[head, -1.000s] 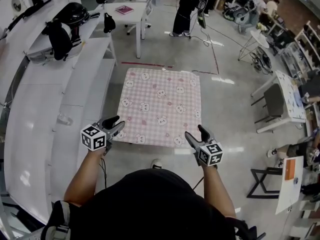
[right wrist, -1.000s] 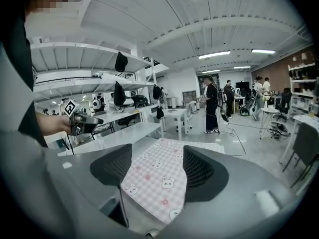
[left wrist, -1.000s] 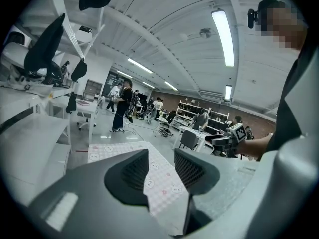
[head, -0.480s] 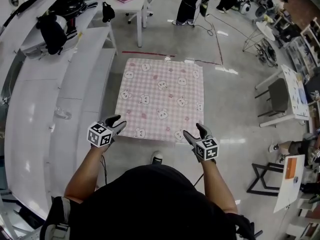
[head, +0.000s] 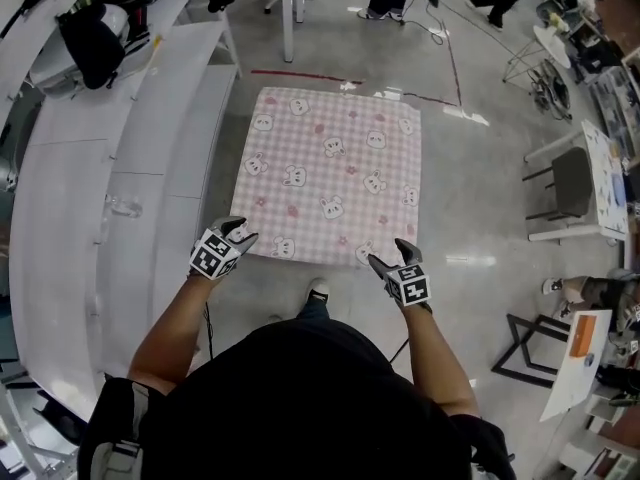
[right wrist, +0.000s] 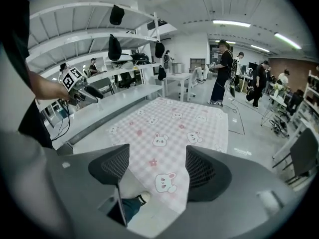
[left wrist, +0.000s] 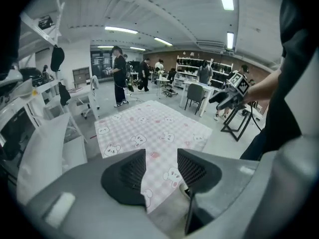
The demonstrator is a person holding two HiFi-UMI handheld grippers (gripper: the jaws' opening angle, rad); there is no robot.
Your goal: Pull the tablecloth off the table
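Head view: cloth lies spread flat, its near corners by both grippers. Left gripper and right gripper gape, empty. Best to clamp both corners evenly, then pull straight back.

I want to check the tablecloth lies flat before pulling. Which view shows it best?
The head view: almost the whole pink checked tablecloth shows from above, edge to edge. Each gripper view shows it obliquely, its near corner partly hidden behind open jaws.
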